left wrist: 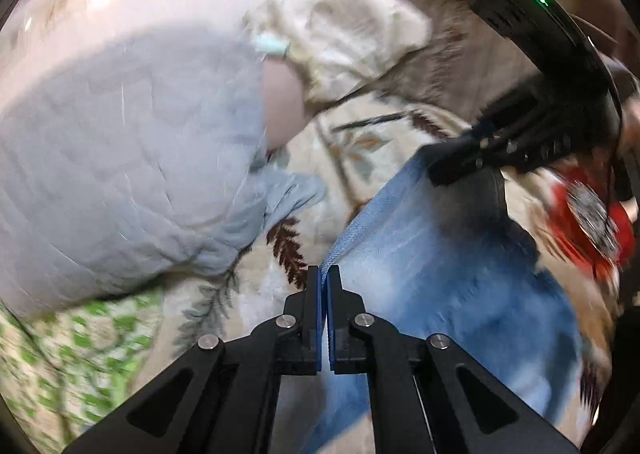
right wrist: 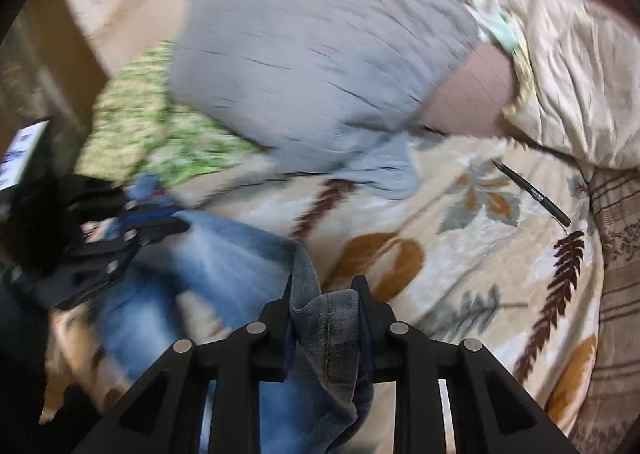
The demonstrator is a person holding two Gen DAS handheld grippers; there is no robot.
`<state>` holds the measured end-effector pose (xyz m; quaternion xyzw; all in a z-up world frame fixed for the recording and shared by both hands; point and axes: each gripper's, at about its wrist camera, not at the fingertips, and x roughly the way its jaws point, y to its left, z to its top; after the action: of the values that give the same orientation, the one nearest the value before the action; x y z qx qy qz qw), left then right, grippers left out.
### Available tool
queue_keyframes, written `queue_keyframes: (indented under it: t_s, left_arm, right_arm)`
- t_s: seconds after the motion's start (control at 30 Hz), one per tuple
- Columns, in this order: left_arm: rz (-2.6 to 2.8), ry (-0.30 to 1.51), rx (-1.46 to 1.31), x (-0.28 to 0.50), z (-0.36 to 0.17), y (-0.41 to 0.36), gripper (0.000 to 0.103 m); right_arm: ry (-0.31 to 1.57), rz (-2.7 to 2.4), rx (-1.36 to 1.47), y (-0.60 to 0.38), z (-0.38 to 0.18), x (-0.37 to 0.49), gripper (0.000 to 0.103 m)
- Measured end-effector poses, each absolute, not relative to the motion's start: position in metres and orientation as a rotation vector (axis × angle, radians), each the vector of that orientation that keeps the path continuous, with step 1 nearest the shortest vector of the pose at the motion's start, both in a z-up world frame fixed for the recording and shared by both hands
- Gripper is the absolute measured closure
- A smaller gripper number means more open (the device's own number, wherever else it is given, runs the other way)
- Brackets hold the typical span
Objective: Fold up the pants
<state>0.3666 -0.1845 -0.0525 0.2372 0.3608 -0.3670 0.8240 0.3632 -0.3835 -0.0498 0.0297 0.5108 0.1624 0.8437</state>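
Note:
Blue denim pants (left wrist: pixel 420 274) lie on a leaf-patterned bedspread (left wrist: pixel 352 150). My left gripper (left wrist: pixel 323 274) is shut on a thin edge of the denim, and that edge runs taut up to the right gripper (left wrist: pixel 452 164), which clamps its other end. In the right wrist view my right gripper (right wrist: pixel 325 296) is shut on a thick bunched seam of the pants (right wrist: pixel 240 254). The left gripper (right wrist: pixel 160 228) shows at the left of that view, pinching the same stretched edge. Both frames are blurred by motion.
A large grey pillow (left wrist: pixel 120 158) (right wrist: pixel 312 54) and a cream pillow (left wrist: pixel 360 34) (right wrist: pixel 580 74) rest at the far side of the bed. A black pen (right wrist: pixel 532 192) lies on the bedspread (right wrist: pixel 460 246). A red patterned cloth (left wrist: pixel 588 226) is at the right, a green checked fabric (left wrist: pixel 60 354) at the left.

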Motion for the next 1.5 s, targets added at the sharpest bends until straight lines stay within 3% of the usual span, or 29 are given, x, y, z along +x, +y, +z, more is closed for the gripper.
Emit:
queue_keyframes:
  t_s: [0.23, 0.27, 0.3, 0.33, 0.37, 0.4, 0.6, 0.8, 1.1, 1.33, 1.43, 1.47, 1.5]
  left_arm:
    - [-0.686, 0.904, 0.468, 0.391, -0.114, -0.200, 0.099]
    - [-0.692, 0.909, 0.442, 0.389, -0.111, -0.197, 0.099]
    - [-0.691, 0.909, 0.418, 0.388, -0.105, -0.194, 0.081]
    - [-0.672, 0.898, 0.378, 0.384, -0.093, -0.186, 0.060]
    - [-0.653, 0.888, 0.353, 0.379, -0.084, -0.181, 0.007]
    - [-0.637, 0.867, 0.316, 0.372, -0.072, -0.172, 0.000]
    - [-0.685, 0.868, 0.138, 0.303, -0.026, -0.129, 0.000]
    - [-0.636, 0.996, -0.090, 0.221, -0.041, -0.099, 0.000]
    - [-0.426, 1.193, -0.538, 0.152, -0.113, -0.059, 0.000]
    - [-0.374, 1.253, -0.896, 0.153, -0.171, -0.053, 0.000]
    - [-0.358, 1.218, -1.002, 0.161, -0.180, -0.053, 0.000]
    - [-0.344, 1.218, -1.021, 0.163, -0.182, -0.052, 0.000]
    - [-0.338, 1.220, -1.034, 0.165, -0.184, -0.054, 0.001]
  right_arm:
    - [1.222, 0.234, 0.089, -0.389, -0.140, 0.415, 0.074]
    - [1.230, 0.226, 0.094, -0.391, -0.142, 0.415, 0.062]
    - [1.236, 0.216, 0.095, -0.393, -0.140, 0.412, 0.031]
    - [1.230, 0.205, 0.095, -0.397, -0.135, 0.409, 0.019]
    - [1.204, 0.191, 0.096, -0.402, -0.126, 0.402, 0.012]
    - [1.169, 0.195, 0.101, -0.407, -0.113, 0.393, 0.012]
    - [1.075, 0.273, 0.160, -0.421, -0.048, 0.307, 0.001]
    - [1.099, 0.312, 0.335, -0.419, -0.061, 0.222, 0.001]
    - [1.114, 0.253, 0.614, -0.426, -0.106, 0.175, 0.001]
    - [1.142, 0.217, 0.736, -0.426, -0.136, 0.183, 0.001]
    - [1.125, 0.219, 0.770, -0.425, -0.145, 0.196, 0.014]
    - [1.128, 0.218, 0.776, -0.425, -0.148, 0.200, 0.026]
    - [1.135, 0.221, 0.791, -0.423, -0.153, 0.205, 0.031]
